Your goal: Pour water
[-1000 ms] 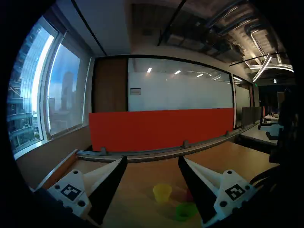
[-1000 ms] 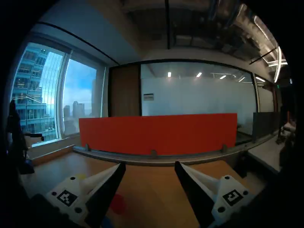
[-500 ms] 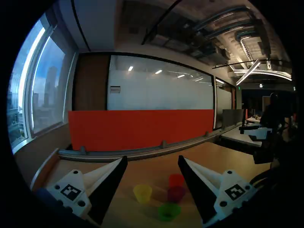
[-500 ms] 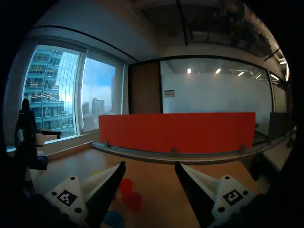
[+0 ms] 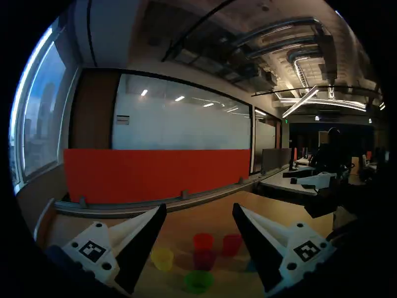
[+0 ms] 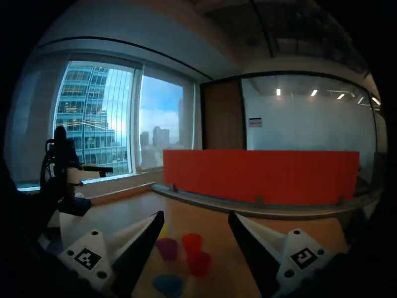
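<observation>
Several small plastic cups stand close together on the wooden table (image 5: 213,221). In the left gripper view I see a yellow cup (image 5: 162,259), a red cup (image 5: 203,241), a purple cup (image 5: 203,259), a second red cup (image 5: 231,244) and a green cup (image 5: 198,281). My left gripper (image 5: 198,206) hangs open above and short of them. In the right gripper view the purple cup (image 6: 167,248), the two red cups (image 6: 191,243) (image 6: 200,263) and a blue cup (image 6: 167,284) sit low between the fingers of my open right gripper (image 6: 196,214). Neither gripper holds anything.
An orange partition (image 5: 154,174) on a metal rail closes the table's far edge. Tall windows (image 6: 99,129) run along one side. The other gripper (image 5: 317,181) shows far right in the left gripper view and far left (image 6: 69,191) in the right gripper view. More desks (image 5: 288,176) lie beyond.
The left gripper has swung right and the right gripper left. More of the cup cluster has come into both views, now lying between each pair of fingers.
</observation>
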`<act>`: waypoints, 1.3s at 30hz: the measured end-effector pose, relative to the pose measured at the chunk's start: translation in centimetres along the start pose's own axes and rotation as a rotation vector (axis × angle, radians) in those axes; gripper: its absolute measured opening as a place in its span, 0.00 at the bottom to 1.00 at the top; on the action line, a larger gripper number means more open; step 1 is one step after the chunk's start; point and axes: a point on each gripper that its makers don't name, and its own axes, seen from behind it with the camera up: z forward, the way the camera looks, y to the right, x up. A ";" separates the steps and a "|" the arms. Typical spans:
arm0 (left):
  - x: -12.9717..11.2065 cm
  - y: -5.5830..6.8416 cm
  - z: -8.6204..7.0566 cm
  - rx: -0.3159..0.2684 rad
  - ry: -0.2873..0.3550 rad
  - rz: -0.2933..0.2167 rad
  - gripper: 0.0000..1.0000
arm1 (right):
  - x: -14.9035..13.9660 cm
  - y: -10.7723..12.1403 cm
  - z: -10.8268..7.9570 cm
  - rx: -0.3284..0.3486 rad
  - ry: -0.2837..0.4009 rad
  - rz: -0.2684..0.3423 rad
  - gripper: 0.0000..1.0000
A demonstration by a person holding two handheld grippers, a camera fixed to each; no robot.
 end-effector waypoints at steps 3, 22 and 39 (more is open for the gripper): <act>-0.3 0.6 0.1 -0.033 -0.013 0.002 0.99 | 0.0 -0.5 0.0 0.018 -0.011 -0.013 1.00; -3.6 2.8 -0.2 -0.142 -0.125 0.046 0.99 | -0.8 -3.0 -0.8 0.148 -0.116 -0.101 1.00; -8.3 1.6 -0.2 -0.142 -0.226 0.059 0.99 | -5.7 -3.8 -1.2 0.216 -0.231 -0.121 1.00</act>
